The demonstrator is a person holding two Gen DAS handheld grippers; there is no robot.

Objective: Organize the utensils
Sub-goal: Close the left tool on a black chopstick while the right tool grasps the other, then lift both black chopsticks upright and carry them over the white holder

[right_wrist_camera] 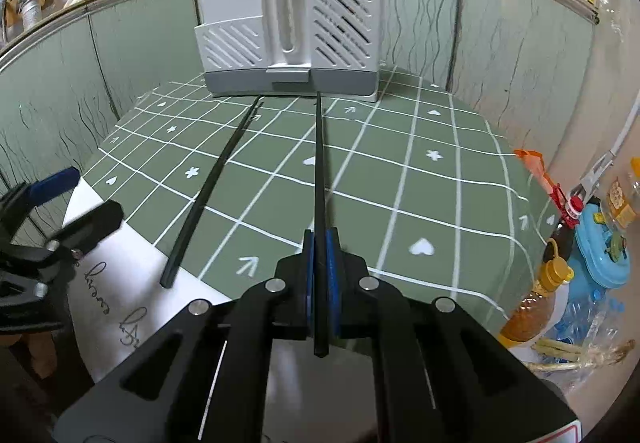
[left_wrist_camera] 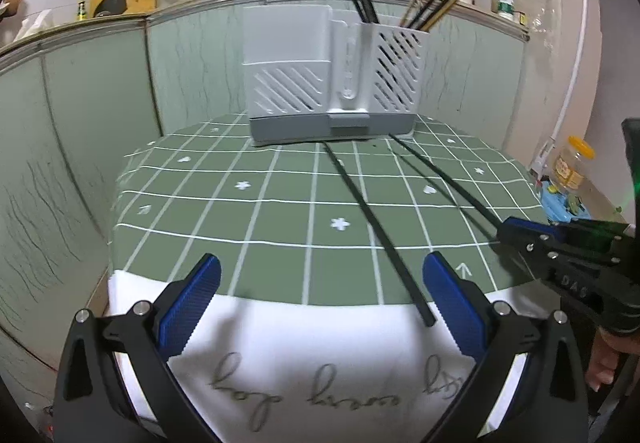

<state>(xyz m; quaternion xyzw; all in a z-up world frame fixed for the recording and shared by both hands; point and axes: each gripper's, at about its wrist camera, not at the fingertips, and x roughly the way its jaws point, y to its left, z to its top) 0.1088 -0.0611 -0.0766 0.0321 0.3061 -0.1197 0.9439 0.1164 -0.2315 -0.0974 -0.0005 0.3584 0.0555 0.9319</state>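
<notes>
The right gripper (right_wrist_camera: 320,243) is clamping one chopstick (right_wrist_camera: 319,163); the left gripper's (left_wrist_camera: 320,307) fingers are gaping near another (left_wrist_camera: 372,219).

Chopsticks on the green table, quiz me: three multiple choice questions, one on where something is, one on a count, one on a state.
1. Where does the loose chopstick lie?
A. On the tablecloth, to the left of the held one
B. Inside the rack
C. On the floor

2. How many black chopsticks are outside the rack?
A. One
B. Two
C. Four

3. What is the right gripper doing?
A. Hanging open
B. Shut on a spoon
C. Shut on a chopstick

Answers:
1. A, it rests flat on the cloth beside the held chopstick.
2. B, one lies loose and one is gripped.
3. C, its blue pads pinch the black stick, while the left gripper is open.
</notes>
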